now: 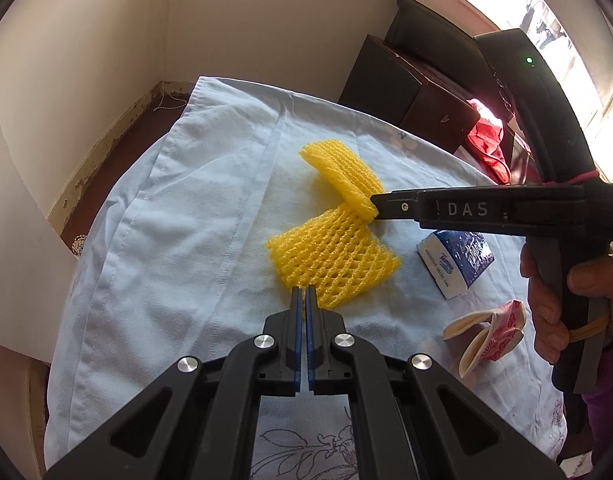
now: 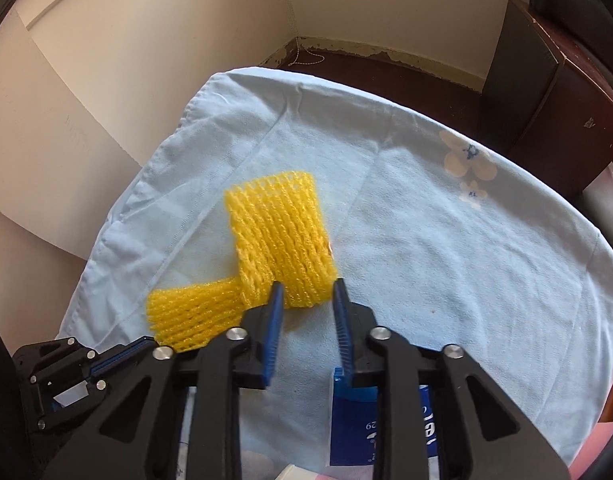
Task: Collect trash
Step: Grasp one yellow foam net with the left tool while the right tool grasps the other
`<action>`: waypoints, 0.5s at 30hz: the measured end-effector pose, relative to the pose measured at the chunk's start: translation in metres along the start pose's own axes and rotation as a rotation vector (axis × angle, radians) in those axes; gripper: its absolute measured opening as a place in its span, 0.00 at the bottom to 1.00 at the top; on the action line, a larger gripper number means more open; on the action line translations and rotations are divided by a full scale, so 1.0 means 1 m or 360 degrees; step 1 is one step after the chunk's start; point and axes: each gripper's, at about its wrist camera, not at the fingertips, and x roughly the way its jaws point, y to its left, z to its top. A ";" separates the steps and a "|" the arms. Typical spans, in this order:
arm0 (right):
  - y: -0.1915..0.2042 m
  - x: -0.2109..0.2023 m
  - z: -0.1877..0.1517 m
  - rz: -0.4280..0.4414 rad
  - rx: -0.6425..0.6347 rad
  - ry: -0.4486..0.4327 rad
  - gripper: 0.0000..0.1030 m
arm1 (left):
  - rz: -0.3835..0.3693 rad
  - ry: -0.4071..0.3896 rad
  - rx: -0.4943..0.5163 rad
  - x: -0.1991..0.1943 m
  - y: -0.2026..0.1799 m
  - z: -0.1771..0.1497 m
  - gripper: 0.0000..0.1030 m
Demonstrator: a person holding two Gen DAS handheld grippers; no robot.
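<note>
A yellow foam fruit net [image 1: 338, 232] lies folded on the light blue cloth [image 1: 166, 208]; it also shows in the right wrist view [image 2: 282, 240]. My left gripper [image 1: 304, 292] is shut on the net's near edge, a sliver of yellow between its blue pads. My right gripper [image 2: 308, 292] is open, its fingers on either side of the net's near end; in the left wrist view its tip [image 1: 376, 206] meets the net's raised fold. A blue and white tissue pack [image 1: 456, 260] and a crumpled paper cup [image 1: 486, 332] lie to the right.
The cloth covers a small table with rounded edges near a cream wall corner. A dark brown box [image 1: 410, 84] and red plastic [image 1: 488, 140] stand beyond the far right edge. The tissue pack lies under my right gripper [image 2: 354, 420].
</note>
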 end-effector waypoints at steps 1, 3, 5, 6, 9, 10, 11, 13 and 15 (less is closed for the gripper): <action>-0.001 -0.001 -0.001 0.0010 0.0014 -0.0013 0.11 | 0.0001 -0.0006 0.0001 -0.002 0.000 0.000 0.01; -0.004 -0.007 -0.005 0.0031 0.0045 -0.0044 0.09 | 0.0005 -0.0019 0.0000 -0.006 0.000 -0.001 0.01; -0.008 -0.021 -0.010 0.0050 0.0079 -0.0106 0.09 | 0.0007 -0.0039 -0.0006 -0.012 0.000 0.000 0.01; -0.009 -0.030 -0.012 0.0057 0.0098 -0.0144 0.09 | 0.0008 -0.0052 -0.0008 -0.015 0.000 0.000 0.01; -0.016 -0.057 -0.023 0.0076 0.0152 -0.0255 0.09 | 0.0002 -0.0099 -0.0006 -0.027 -0.004 0.002 0.01; -0.017 -0.066 -0.029 0.0078 0.0168 -0.0291 0.09 | -0.0005 -0.0119 0.0000 -0.031 -0.006 0.003 0.01; -0.019 -0.075 -0.034 0.0079 0.0183 -0.0324 0.09 | -0.0010 -0.0139 0.0008 -0.036 -0.008 0.004 0.01; -0.024 -0.092 -0.048 0.0076 0.0217 -0.0381 0.09 | -0.0024 -0.0177 0.0027 -0.046 -0.015 0.006 0.01; -0.030 -0.107 -0.060 0.0059 0.0257 -0.0434 0.09 | -0.0037 -0.0218 0.0054 -0.056 -0.022 0.007 0.01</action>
